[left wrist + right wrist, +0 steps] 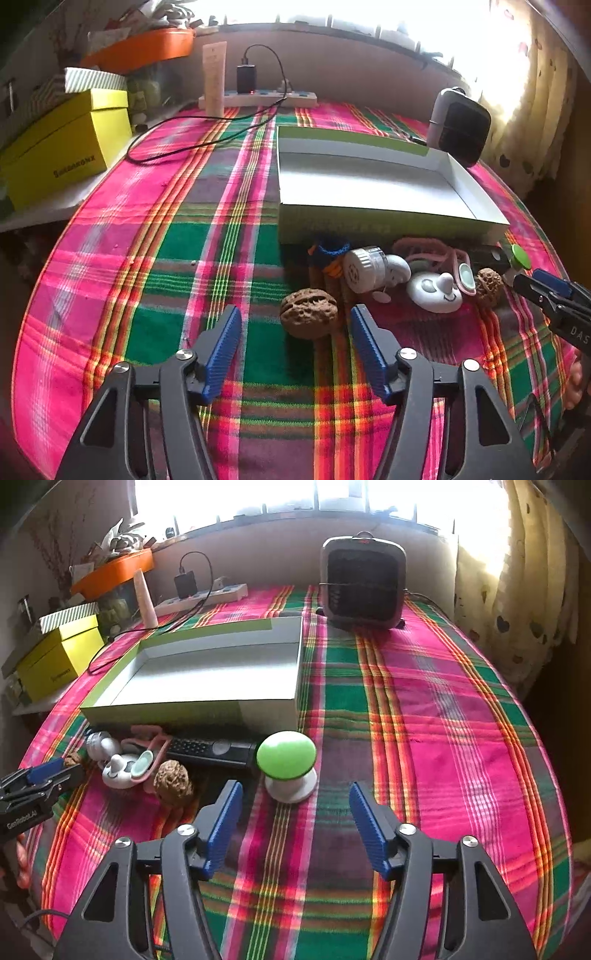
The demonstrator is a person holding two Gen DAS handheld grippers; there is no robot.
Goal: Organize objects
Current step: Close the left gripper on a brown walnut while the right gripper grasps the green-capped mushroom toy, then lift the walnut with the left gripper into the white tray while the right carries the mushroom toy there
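Observation:
An empty green-sided box with a white inside [369,184] [207,679] lies on the plaid cloth. Small objects sit along its near wall: a walnut [308,313], a white ribbed cap [364,267], a white toy [434,291] [120,770], a pink cord [432,249], a second walnut [487,284] [173,782], a black remote [212,751] and a green-topped mushroom lamp [287,764]. My left gripper [295,325] is open and empty, just short of the first walnut. My right gripper [295,801] is open and empty, just short of the mushroom lamp.
A yellow box [62,155] and an orange tub [144,48] stand at the left. A power strip with a charger and cable [258,96] lies at the back. A dark heater [364,587] stands behind the box. A curtain [517,572] hangs at the right.

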